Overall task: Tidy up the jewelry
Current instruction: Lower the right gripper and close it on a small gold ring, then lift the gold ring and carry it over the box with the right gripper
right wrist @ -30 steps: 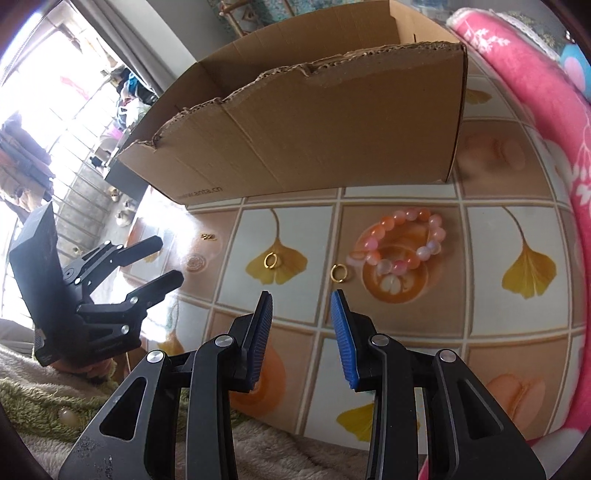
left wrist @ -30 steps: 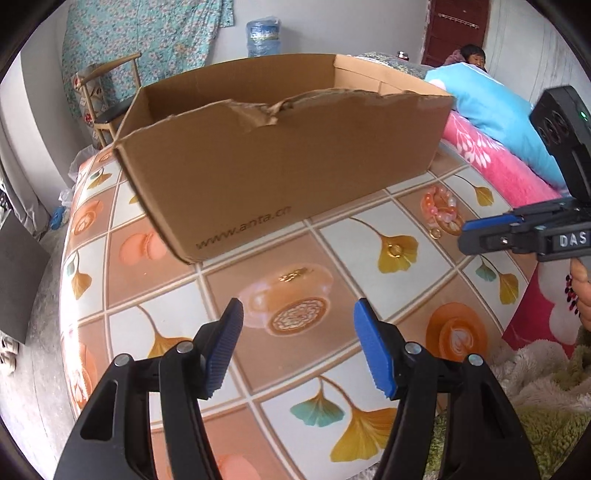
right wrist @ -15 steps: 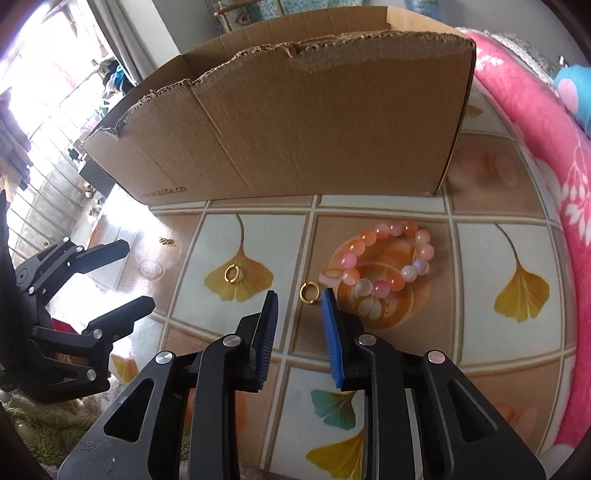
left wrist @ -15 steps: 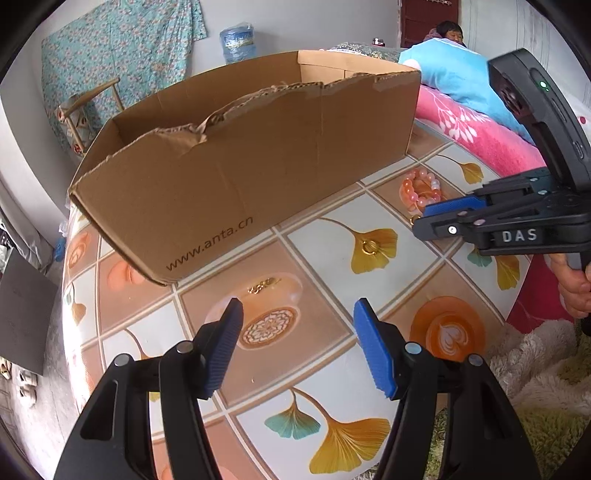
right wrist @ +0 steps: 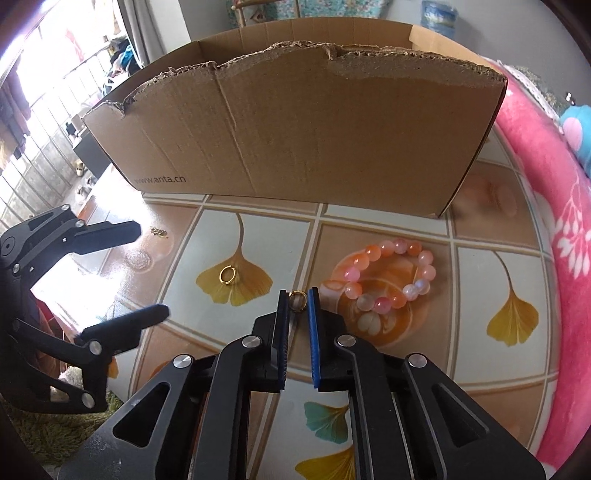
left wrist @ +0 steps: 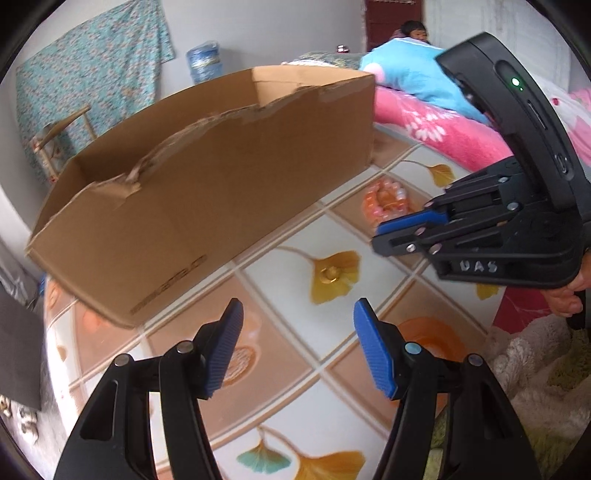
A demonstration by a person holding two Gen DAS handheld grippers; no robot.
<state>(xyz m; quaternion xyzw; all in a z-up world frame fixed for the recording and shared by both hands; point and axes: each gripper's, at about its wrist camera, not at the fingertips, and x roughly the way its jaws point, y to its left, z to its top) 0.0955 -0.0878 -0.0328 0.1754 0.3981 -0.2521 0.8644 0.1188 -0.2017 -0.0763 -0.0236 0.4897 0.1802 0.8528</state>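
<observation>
A small gold ring [right wrist: 297,300] lies on the tiled tabletop [right wrist: 369,398], right between the tips of my right gripper [right wrist: 297,294]. Its jaws are closing, and the blue pads [right wrist: 312,325] meet the ring's two sides. A second gold ring [right wrist: 227,275] rests on a yellow leaf tile to the left, also visible in the left wrist view [left wrist: 330,275]. A pink and orange bead bracelet [right wrist: 370,254] lies just right of the pinched ring. My left gripper [left wrist: 298,310] hovers open over the tiles with nothing between its fingers.
A torn cardboard box [right wrist: 295,129] stands open-topped behind the jewelry. A tiny gold piece [right wrist: 159,232] lies near its left corner. A pink blanket [right wrist: 554,192] borders the table on the right, a shaggy green rug [left wrist: 535,387] the near side. A person [left wrist: 413,31] sits far back.
My right gripper has come down and forward onto the small gold ring while its jaws narrowed around it. The left gripper shifted and rolled slightly, staying open.
</observation>
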